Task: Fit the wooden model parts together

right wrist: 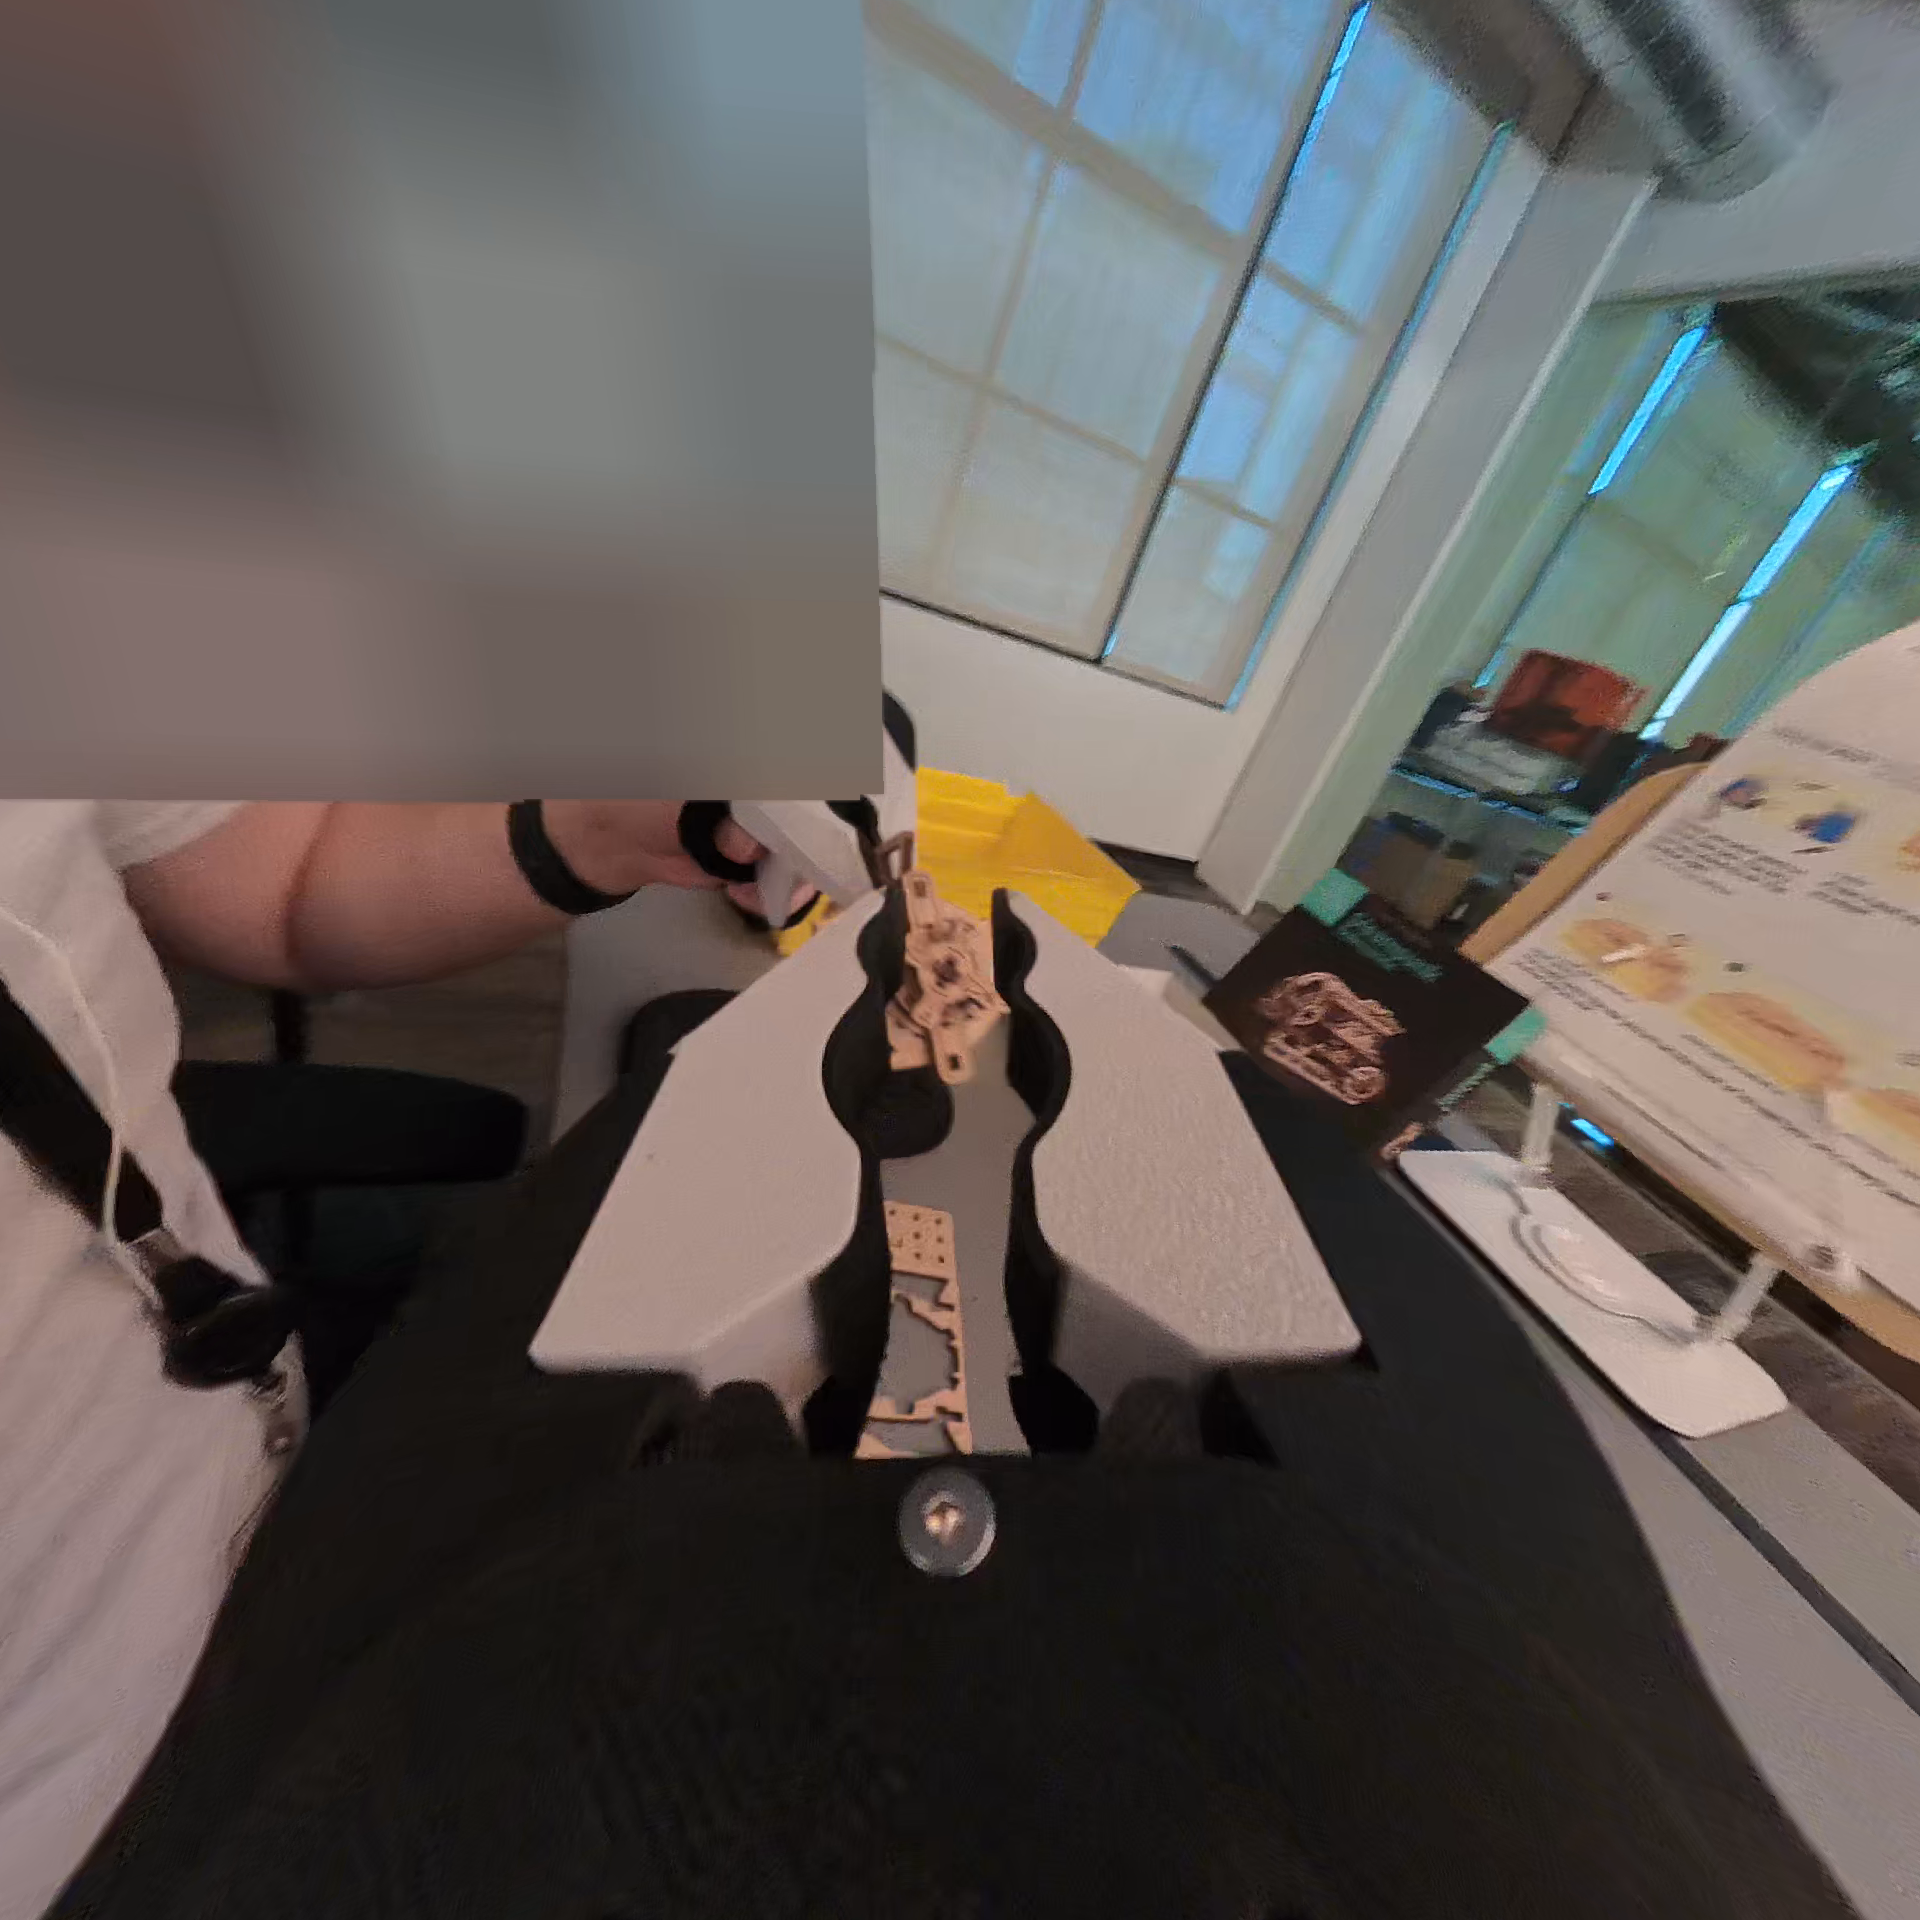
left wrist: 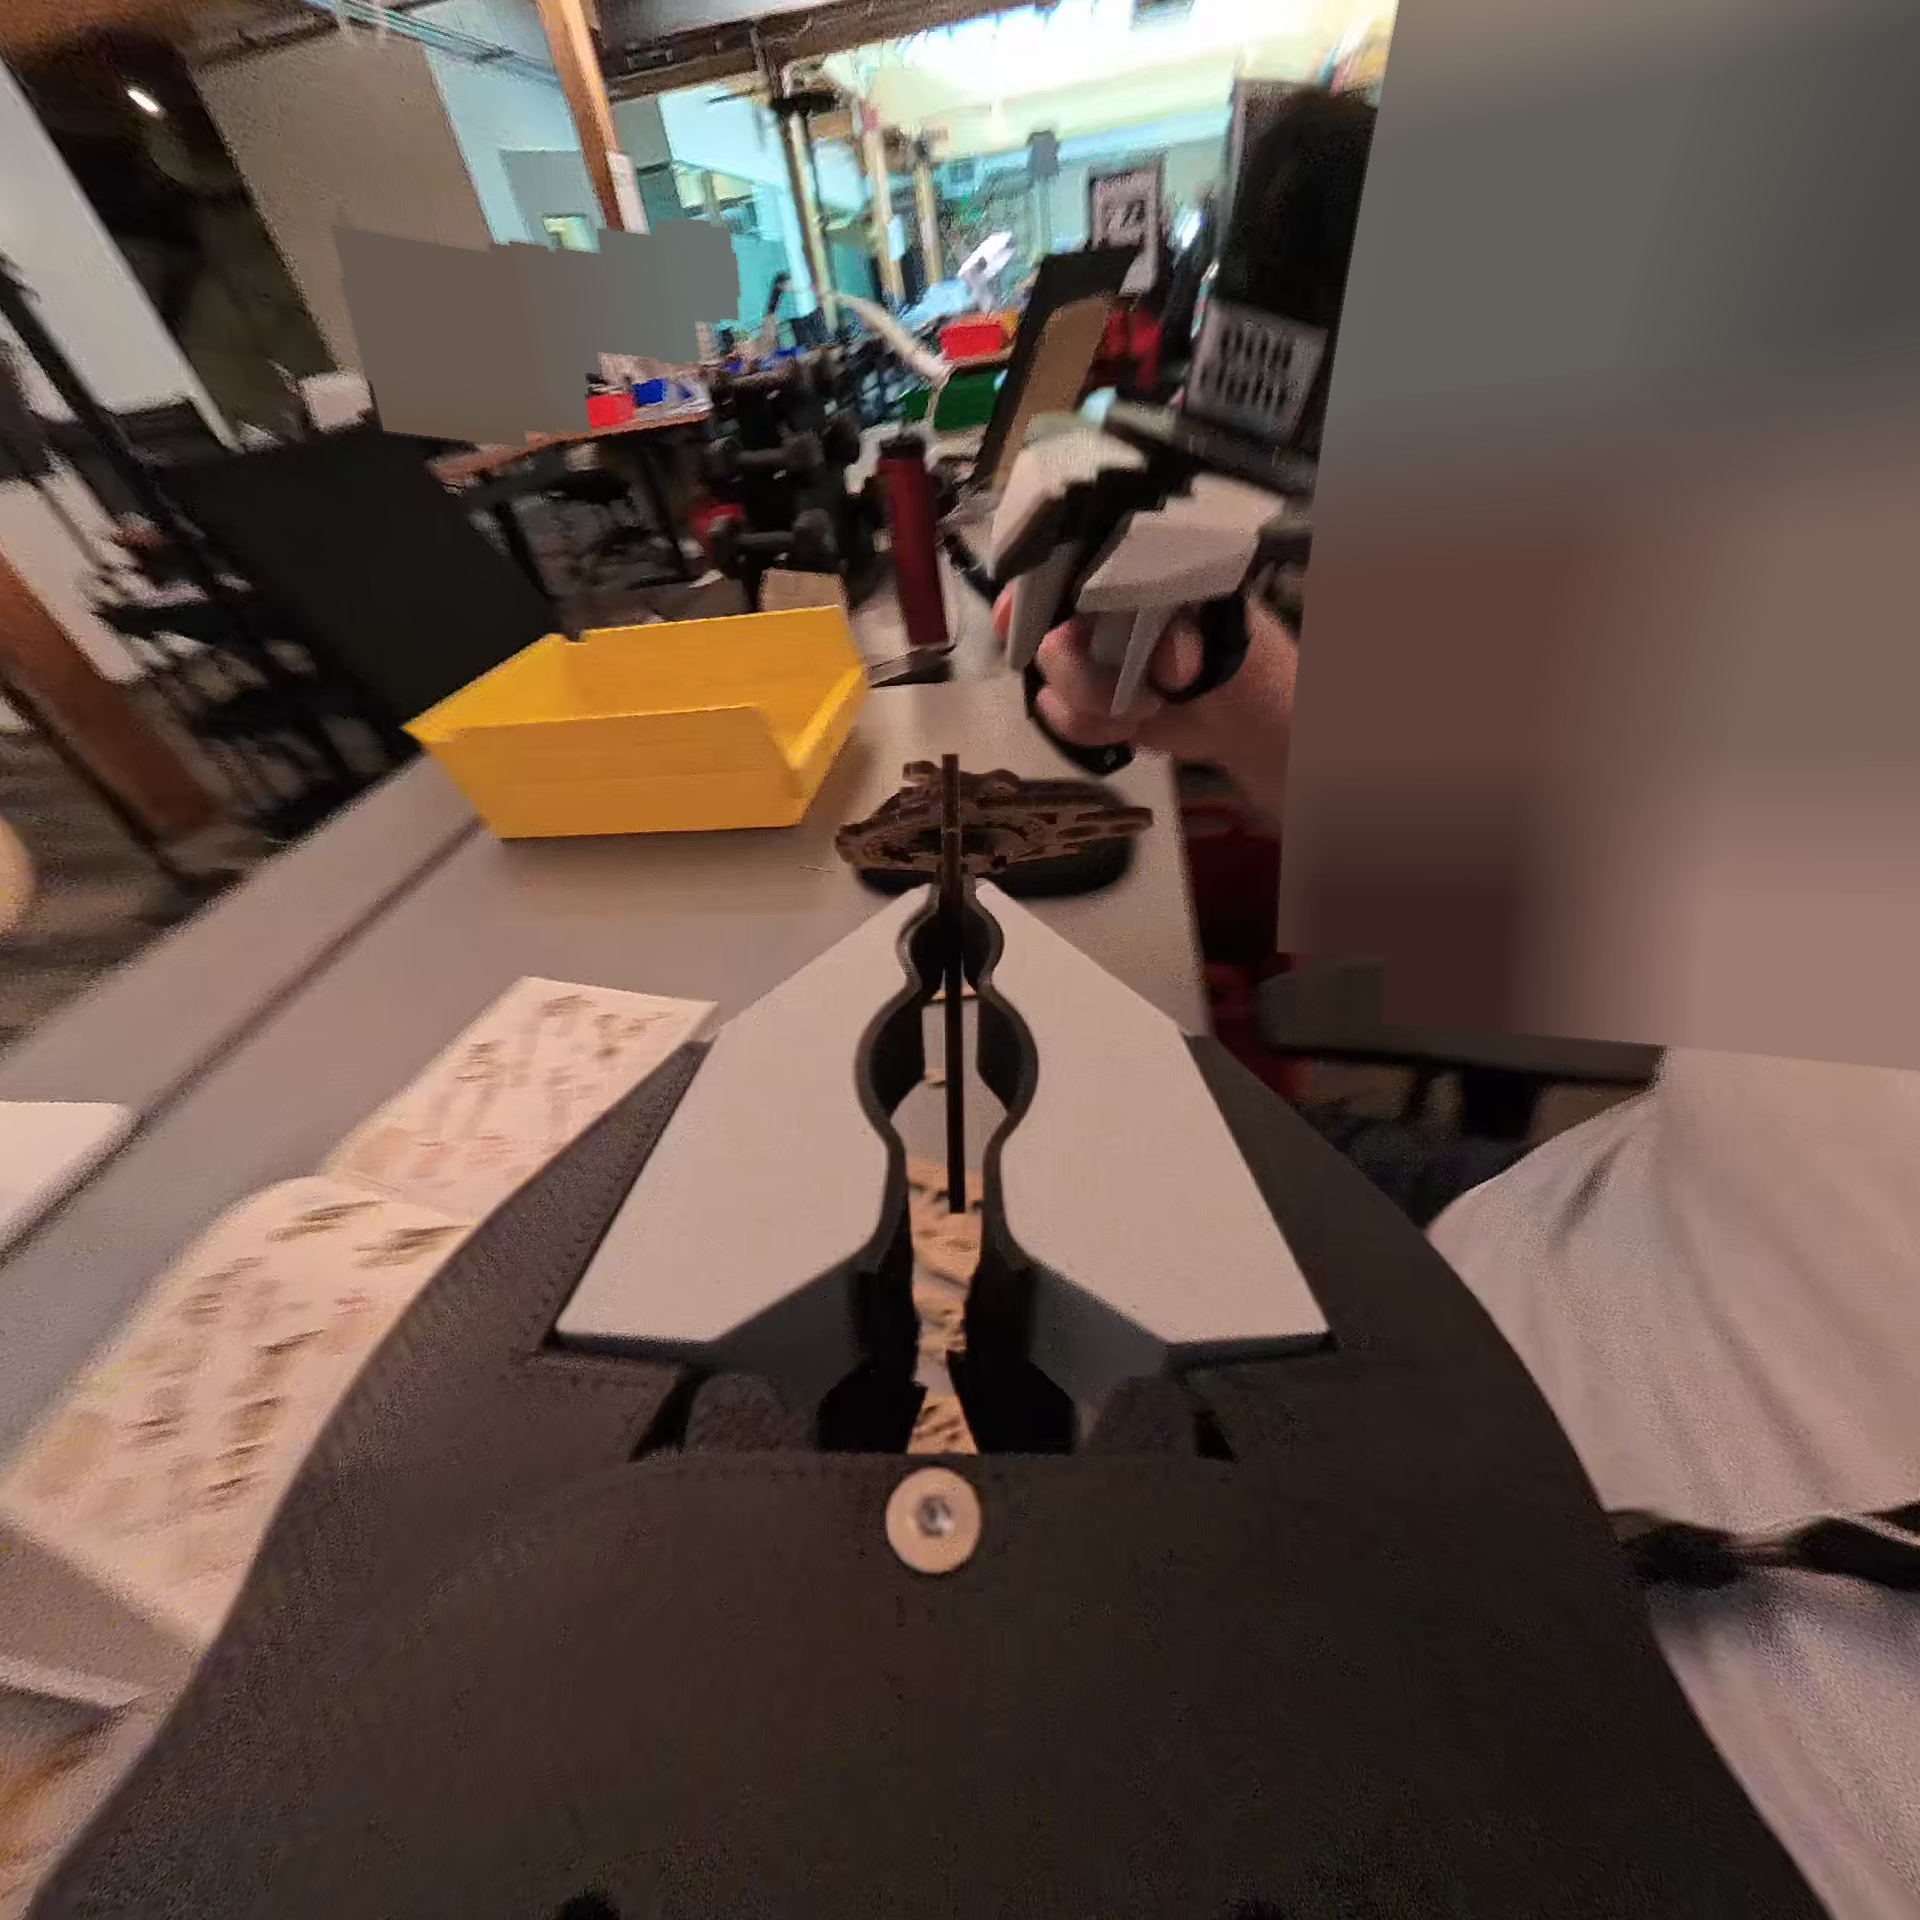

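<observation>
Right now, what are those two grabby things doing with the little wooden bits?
A person holds a gripper in each hand and is building a wooden model. The left gripper pinches a thin flat wooden piece, seen edge-on. The right gripper appears to hold a small pale part-built wooden piece up in the air. A darker wooden assembly sits on the grey table, beside a yellow bin. Instruction sheets lie nearby. Nothing is joined yet.

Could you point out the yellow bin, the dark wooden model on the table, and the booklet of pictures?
yellow bin (left wrist: 634,764): left wrist view, front wall.
dark wooden model (left wrist: 1039,821): left wrist view, its top.
booklet (left wrist: 249,1330): left wrist view, open page.
</observation>
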### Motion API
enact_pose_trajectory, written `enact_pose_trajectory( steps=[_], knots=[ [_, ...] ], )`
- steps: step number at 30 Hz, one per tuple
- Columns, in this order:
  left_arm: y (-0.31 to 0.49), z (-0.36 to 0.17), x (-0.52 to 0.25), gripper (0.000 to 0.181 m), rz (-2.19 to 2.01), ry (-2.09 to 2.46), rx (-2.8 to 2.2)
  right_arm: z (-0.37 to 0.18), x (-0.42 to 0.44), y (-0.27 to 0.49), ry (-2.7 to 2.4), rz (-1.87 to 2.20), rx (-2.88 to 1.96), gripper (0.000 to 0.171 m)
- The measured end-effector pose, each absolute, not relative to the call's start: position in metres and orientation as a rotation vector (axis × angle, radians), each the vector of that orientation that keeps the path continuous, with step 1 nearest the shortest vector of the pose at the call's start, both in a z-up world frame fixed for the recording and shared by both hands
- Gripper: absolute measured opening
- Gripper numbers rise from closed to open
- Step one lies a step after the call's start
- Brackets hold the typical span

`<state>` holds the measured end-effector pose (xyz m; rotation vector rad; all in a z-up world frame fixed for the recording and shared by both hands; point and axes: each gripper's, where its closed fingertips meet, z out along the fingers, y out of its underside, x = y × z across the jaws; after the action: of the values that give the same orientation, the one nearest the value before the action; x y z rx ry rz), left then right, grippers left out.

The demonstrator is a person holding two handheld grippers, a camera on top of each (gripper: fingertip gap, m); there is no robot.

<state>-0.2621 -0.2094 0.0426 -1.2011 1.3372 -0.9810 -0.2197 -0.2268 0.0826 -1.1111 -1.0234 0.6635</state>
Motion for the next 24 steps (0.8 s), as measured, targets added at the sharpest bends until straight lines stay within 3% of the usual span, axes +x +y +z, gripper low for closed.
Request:
enact_pose_trajectory(
  steps=[6, 24],
  knots=[
    [-0.214, 0.035, -0.256, 0.000, -0.433, 1.495, -1.047, 0.060, -0.249, -0.224, -1.223, 0.541, -1.168, 0.012],
    [-0.231, 0.025, -0.252, 0.000, -0.229, 1.613, -0.912, 0.036, -0.255, -0.235, -1.453, 0.498, -1.179, 0.007]
  ],
)
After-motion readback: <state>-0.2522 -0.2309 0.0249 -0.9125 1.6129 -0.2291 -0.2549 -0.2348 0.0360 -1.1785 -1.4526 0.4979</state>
